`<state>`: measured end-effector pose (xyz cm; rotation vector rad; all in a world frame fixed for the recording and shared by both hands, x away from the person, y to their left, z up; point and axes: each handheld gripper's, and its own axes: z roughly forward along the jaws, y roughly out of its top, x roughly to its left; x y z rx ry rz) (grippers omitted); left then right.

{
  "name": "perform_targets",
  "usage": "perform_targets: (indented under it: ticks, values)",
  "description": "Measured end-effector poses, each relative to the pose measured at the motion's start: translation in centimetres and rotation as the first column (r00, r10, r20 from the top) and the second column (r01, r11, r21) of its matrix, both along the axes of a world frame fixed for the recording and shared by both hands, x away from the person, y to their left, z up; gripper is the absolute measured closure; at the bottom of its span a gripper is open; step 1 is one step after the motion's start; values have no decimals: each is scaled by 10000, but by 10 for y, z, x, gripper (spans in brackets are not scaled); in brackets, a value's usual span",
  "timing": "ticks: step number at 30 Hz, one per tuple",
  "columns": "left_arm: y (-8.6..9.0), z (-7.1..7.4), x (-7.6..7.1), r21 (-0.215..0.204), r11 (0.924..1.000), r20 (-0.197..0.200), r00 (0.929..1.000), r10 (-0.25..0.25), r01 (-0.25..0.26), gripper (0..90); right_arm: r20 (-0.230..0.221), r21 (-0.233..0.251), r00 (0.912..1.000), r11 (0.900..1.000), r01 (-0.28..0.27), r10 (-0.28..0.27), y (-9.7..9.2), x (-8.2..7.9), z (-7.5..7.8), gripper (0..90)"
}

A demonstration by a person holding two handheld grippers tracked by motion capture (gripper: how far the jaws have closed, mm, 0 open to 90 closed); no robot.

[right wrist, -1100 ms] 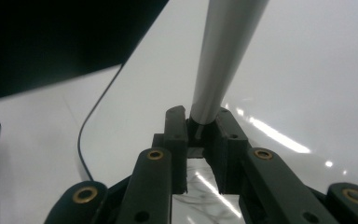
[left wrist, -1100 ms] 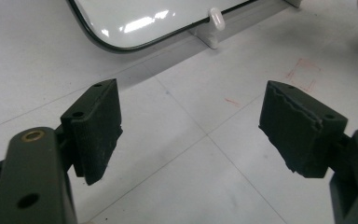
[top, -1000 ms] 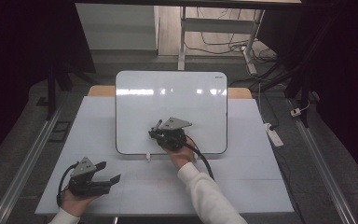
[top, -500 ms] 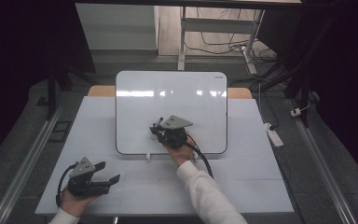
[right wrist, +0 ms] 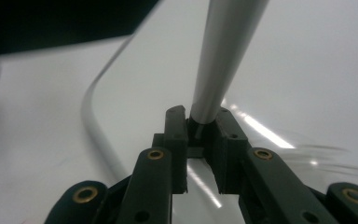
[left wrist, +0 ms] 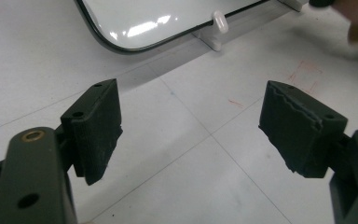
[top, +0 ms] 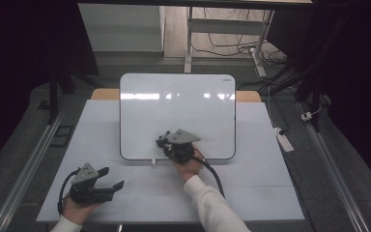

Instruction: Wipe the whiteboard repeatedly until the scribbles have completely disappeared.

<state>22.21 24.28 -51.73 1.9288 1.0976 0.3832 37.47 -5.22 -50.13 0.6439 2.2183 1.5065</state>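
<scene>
Nearest, at the table's lower left edge: left gripper (top: pixel 107 183), jaws spread wide with nothing between them, resting low over the pale grey tabletop (top: pixel 270 193). In its own view, two black ridged pads (left wrist: pixel 98 126) standing well apart, bare table between.

Farther in, near the bottom edge of the white glossy rectangular whiteboard with the thin dark rim (top: pixel 178 111): right gripper (top: pixel 166 142), jaws brought close together and clamped on a slim grey-white cylindrical pen (right wrist: pixel 223 51) (probably a board marker, though the tip is out of sight). Pen standing up out of the pads and leaning away over the board's shiny surface, the board's rounded corner curving off to the left.

For a clean stroke, judging from this: keep the squeeze firm so the barrel cannot twist between the pads, hold the tilt steady, press lightly and evenly, and move from the forearm rather than the wrist. Worth leaving the idle tool parked clear of the small white board foot (left wrist: pixel 218 21) just beyond it.
</scene>
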Motion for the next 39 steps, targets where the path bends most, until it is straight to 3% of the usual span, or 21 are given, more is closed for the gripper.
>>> perform_targets:
  ticks: [3, 4, 6, 8, 9, 10, 11, 13, 16, 17, 18, 22, 24, 25, 27, 28, 29, 31, 36, 38, 39]
  values:
    - [0, 1, -1, -36, 10000, 34, 10000, 39, -39, 213, 114, 446, 9959, 9950, 889, -895, -13, 6, 8, 771]
    - [0, 1, 0, -43, 10000, 36, 10000, 28, -28, 213, -57, 477, 9971, 9960, 755, -753, -10, 3, 5, 771]
    - [0, 0, 1, -14, 10000, 7, 10000, -7, 7, 213, -102, -313, 9997, 9992, -229, 226, 2, -5, -3, 771]
    - [-1, 0, 1, 23, 10000, 0, 10000, -15, 15, 213, 19, -584, 9993, 9976, -380, 381, 2, -7, -3, 771]
    - [-1, 0, 0, 15, 10000, -3, 10000, -18, 18, 213, 28, -102, 10000, 9999, 93, -92, -9, 2, 3, 771]
    - [-1, 0, 0, 1, 10000, 3, 10000, 14, -14, 213, 28, -102, 10000, 9999, 93, -92, -9, 2, 3, 771]
    - [-1, 0, 0, -4, 10000, 24, 10000, 33, -33, 213, -34, 680, 9951, 9927, 991, -991, -21, 11, 10, 771]
    - [-1, 1, 0, 10, 10000, 28, 10000, 21, -21, 213, -126, 783, 9948, 9917, 1018, -1011, -21, 11, 10, 771]
    - [-1, 0, 1, 26, 10000, -8, 10000, 0, 0, 213, -157, -330, 9993, 9989, -348, 343, 0, -4, -3, 771]
    - [-1, 0, 1, 36, 10000, 8, 10000, 35, -35, 213, 55, -651, 9992, 9971, -403, 408, 2, -7, -3, 771]
    - [-1, 0, 0, 7, 10000, 25, 10000, 47, -47, 214, -48, 54, 9997, 9997, 243, -242, -9, 3, 4, 771]
    - [0, 1, -1, -40, 9999, 110, 9999, 118, -117, 215, -227, 834, 9933, 9898, 1150, -1135, -22, 11, 11, 771]
    - [0, 1, 0, -32, 10000, 71, 9999, 74, -74, 215, -256, 57, 9991, 9995, 325, -324, -8, 0, 3, 771]
    - [0, 0, 1, -26, 10000, 39, 10000, 50, -50, 214, -244, -652, 9988, 9969, -444, 429, 5, -11, -6, 771]
    - [0, 0, 1, 0, 10000, 13, 10000, 28, -28, 214, -193, -695, 9989, 9966, -444, 432, 4, -11, -7, 771]
    - [0, 0, 0, -1, 10000, 10, 10000, 47, -47, 214, -268, -404, 9991, 9986, -338, 328, 0, -7, -5, 771]
    - [0, 0, 0, 9, 10000, 15, 10000, 72, -72, 215, -328, 407, 9980, 9977, 548, -535, -14, 2, 3, 771]
    - [0, 0, 0, -15, 10000, 18, 10000, 77, -77, 215, -490, 619, 9962, 9952, 754, -724, -17, 4, 4, 771]
    - [-3, -1, 2, 61, 10000, -78, 10000, 2, -1, 214, -348, -816, 9986, 9958, -422, 394, 2, -11, -5, 771]
    - [-3, -1, 0, 45, 10000, -51, 10000, 32, -32, 214, -350, -296, 9994, 9996, -7, -3, -8, -4, 0, 771]
    - [-3, -1, 0, 16, 10000, -51, 10000, 42, -42, 214, -333, 272, 9967, 9968, 746, -737, -19, 2, 5, 771]
